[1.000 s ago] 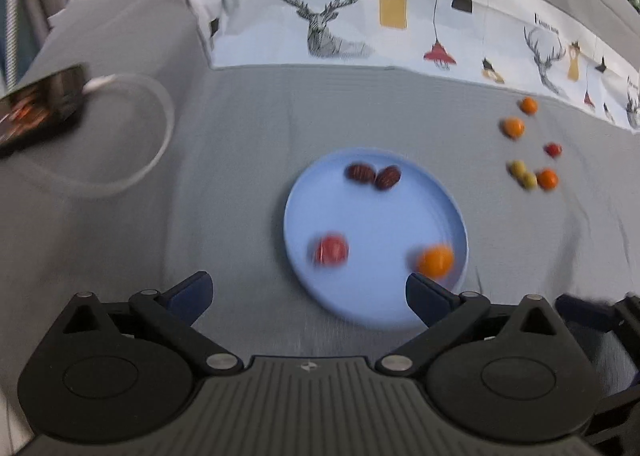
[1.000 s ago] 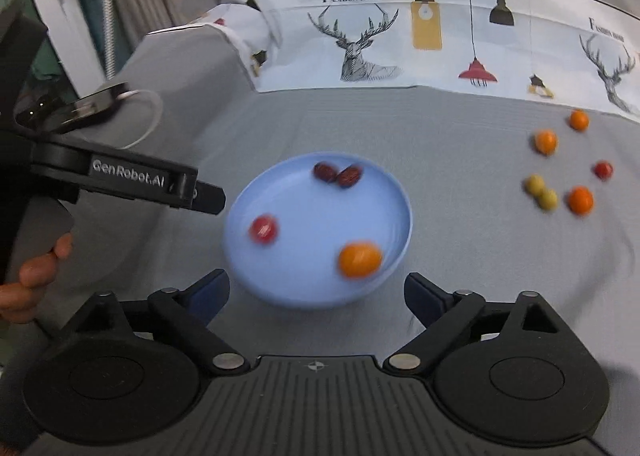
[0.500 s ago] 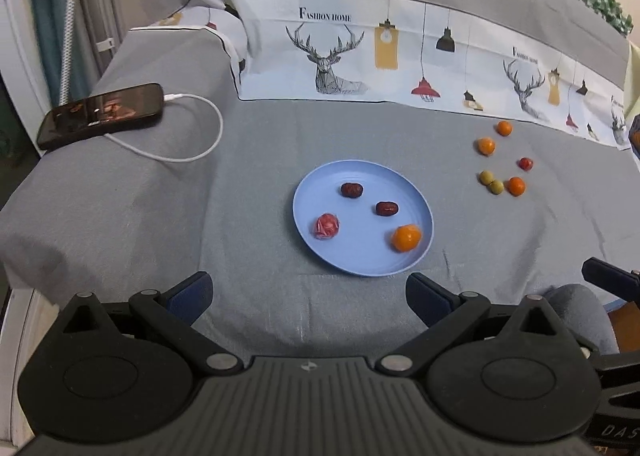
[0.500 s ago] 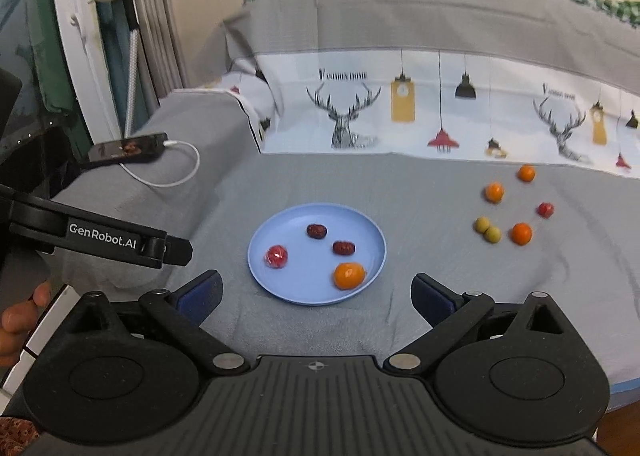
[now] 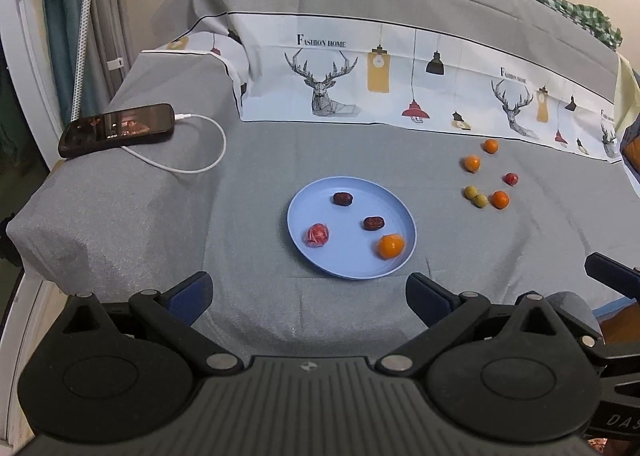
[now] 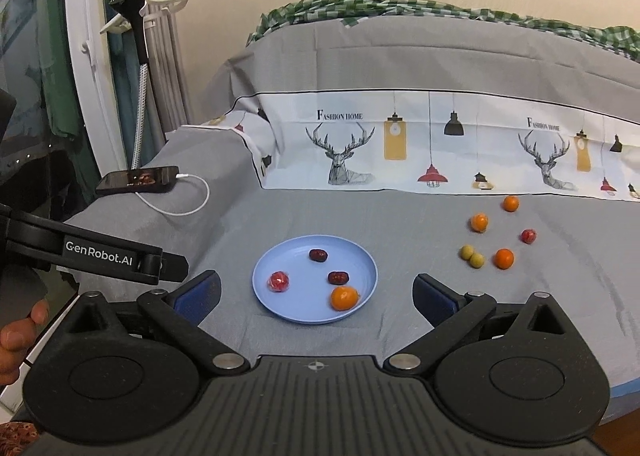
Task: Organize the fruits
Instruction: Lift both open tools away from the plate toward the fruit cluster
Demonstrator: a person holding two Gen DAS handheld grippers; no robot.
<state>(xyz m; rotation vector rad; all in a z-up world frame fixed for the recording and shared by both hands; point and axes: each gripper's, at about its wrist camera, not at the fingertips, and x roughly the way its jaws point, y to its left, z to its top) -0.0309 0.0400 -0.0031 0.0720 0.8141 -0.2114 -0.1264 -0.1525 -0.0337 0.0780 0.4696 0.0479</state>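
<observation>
A blue plate (image 5: pixel 316 256) (image 6: pixel 360 260) lies on the grey cloth. It holds two dark red dates (image 5: pixel 343 198) (image 5: pixel 373 223), a red wrapped fruit (image 5: pixel 318 235) and an orange (image 5: pixel 391 246). Several loose fruits lie to the right: oranges (image 5: pixel 472 163) (image 6: pixel 504 258), a red one (image 5: pixel 511 178) and two green ones (image 5: pixel 476 196) (image 6: pixel 471 256). My left gripper (image 5: pixel 308 292) and my right gripper (image 6: pixel 316 292) are both open and empty, held back from the plate at the near edge of the table.
A black phone (image 5: pixel 117 129) with a white cable (image 5: pixel 192 160) lies at the far left. A printed deer cloth (image 5: pixel 400 88) rises behind the fruits. The left gripper's body (image 6: pixel 100 256) shows at the left of the right wrist view.
Both grippers have pulled back and up from the plate, so it looks smaller and farther. The two dates have rolled apart on the plate.
</observation>
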